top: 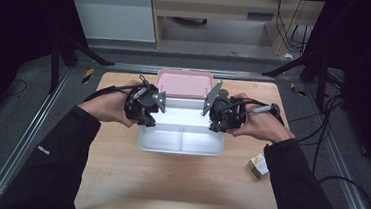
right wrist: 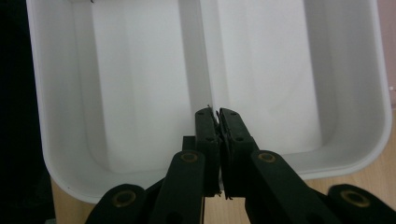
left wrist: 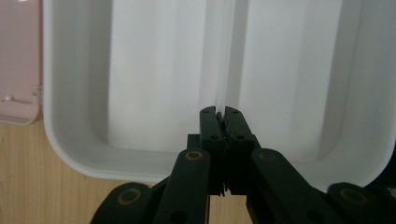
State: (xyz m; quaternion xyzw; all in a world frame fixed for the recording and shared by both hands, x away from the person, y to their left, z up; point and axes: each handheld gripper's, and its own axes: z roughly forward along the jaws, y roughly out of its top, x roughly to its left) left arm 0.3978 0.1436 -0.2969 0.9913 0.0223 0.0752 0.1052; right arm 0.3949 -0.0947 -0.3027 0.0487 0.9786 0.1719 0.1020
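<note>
Left gripper (top: 145, 112) and right gripper (top: 221, 118) hovering at opposite ends of white divided container (top: 180, 143), jaws pressed together, gripping nothing; pink lid (top: 184, 83) lying just behind on surface (top: 132, 180).

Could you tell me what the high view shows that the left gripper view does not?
High view alone: both hands, the right claw, and a small box on the table. Left gripper view alone: the left claw seen close, jaws shut over the divider. Both: the white two-compartment container, the pink lid beside it, and the wooden tabletop.
</note>
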